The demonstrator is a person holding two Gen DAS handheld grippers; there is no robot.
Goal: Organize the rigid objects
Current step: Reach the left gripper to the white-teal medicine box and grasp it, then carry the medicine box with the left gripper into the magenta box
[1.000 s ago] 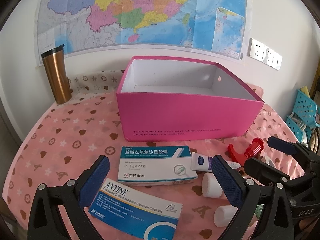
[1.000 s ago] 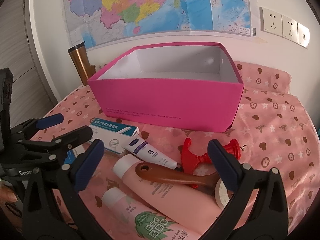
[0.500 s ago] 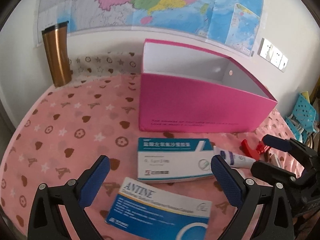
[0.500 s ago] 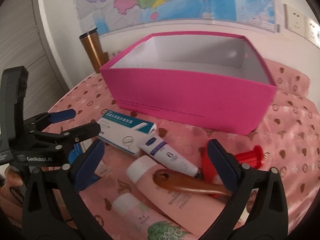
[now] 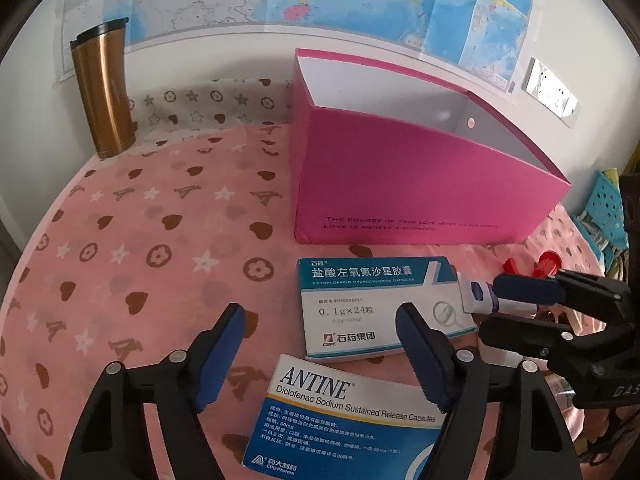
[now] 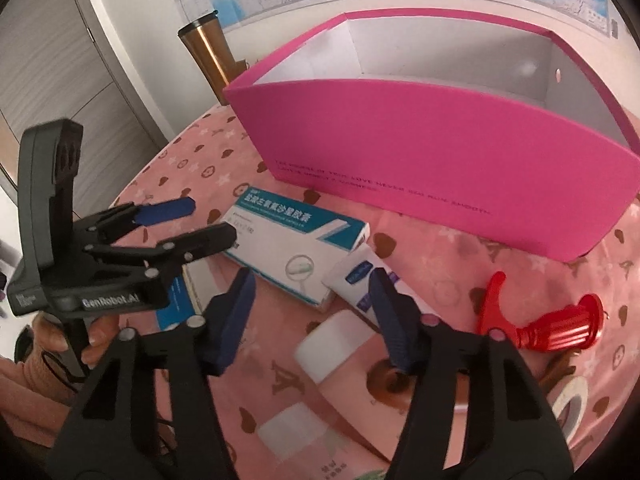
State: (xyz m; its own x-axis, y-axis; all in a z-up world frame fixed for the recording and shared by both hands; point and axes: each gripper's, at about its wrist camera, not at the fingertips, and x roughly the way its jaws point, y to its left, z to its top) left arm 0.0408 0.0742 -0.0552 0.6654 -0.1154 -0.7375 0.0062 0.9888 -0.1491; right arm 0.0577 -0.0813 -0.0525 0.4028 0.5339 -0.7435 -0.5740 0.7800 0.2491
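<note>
My left gripper (image 5: pixel 320 356) hangs with its jaws spread wide and nothing between them, low over the pink patterned cloth (image 5: pixel 132 248), the near corner of the ANTINE box (image 5: pixel 344 420) lying under the gap. My right gripper (image 6: pixel 312 316) is also open and empty, though a little narrower, poised above the white ointment tube (image 6: pixel 360 280), which lies touching the end of the teal-and-white capsule box (image 6: pixel 296 240). The pink storage box (image 5: pixel 420 184) stands open-topped just behind both medicine boxes, and as far as I can see into it, it holds nothing, so I judge the sorting has barely begun. The step in hand looks like a first pick — the tube for my right, one of the flat cartons for my left. To do it well I would bring the right fingers down either side of the tube's body, across its width rather than along it, and keep clear of the white bottle cap (image 6: pixel 332 344) and the red clamp (image 6: pixel 540 320) crowding it. The cartons lie flat, so my left should slide one pad under a long edge or pinch across the short side — a squeeze on the broad face will only crush thin card. The copper tumbler (image 5: pixel 104 88) stands well apart by the wall and can wait.
</note>
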